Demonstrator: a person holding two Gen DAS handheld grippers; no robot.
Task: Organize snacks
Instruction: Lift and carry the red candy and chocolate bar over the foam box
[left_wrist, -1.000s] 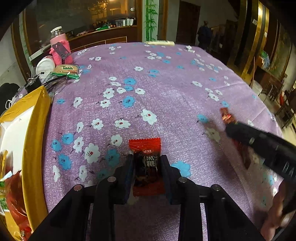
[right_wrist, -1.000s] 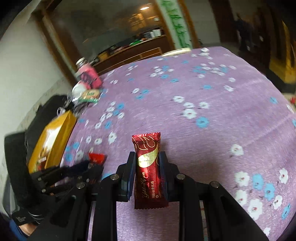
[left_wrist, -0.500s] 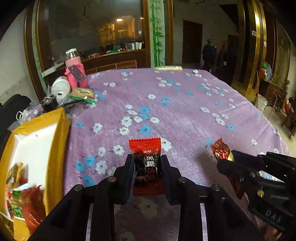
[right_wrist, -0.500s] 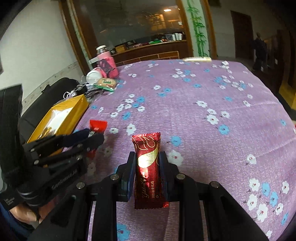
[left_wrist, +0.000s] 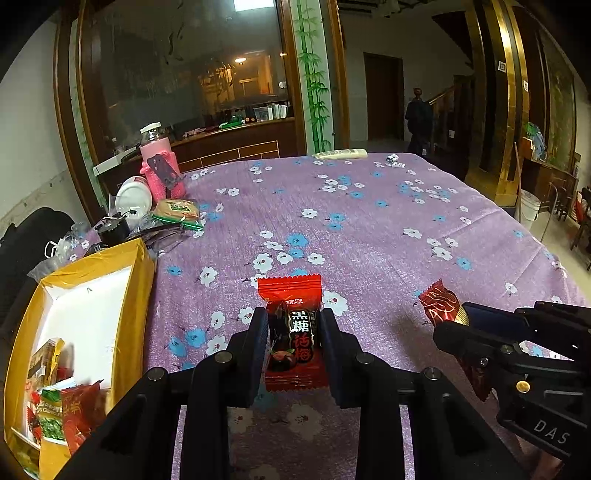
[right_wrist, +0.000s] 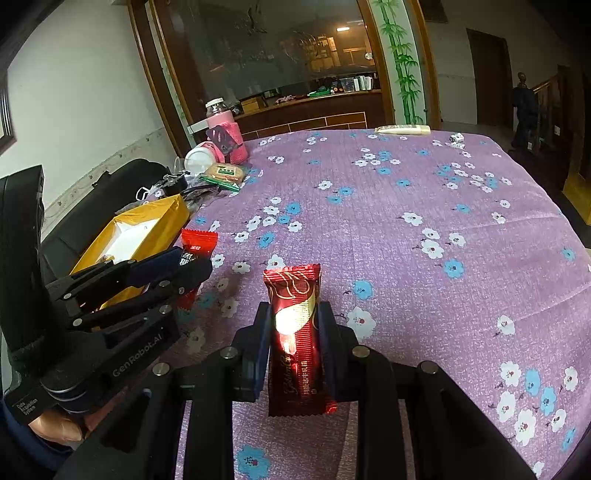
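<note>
Glossy red plum-candy packet (left_wrist: 293, 328) with crimped ends, pinched upright in left gripper (left_wrist: 293, 332); shiny dark-red foil bar (right_wrist: 297, 332) clamped in right gripper (right_wrist: 295, 328), above flowered purple desk (left_wrist: 369, 229).

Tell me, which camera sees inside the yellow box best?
The left wrist view. There the yellow box sits close, open top toward the camera, with snack packets piled at its near end. In the right wrist view the box is partly hidden behind the left gripper.
</note>
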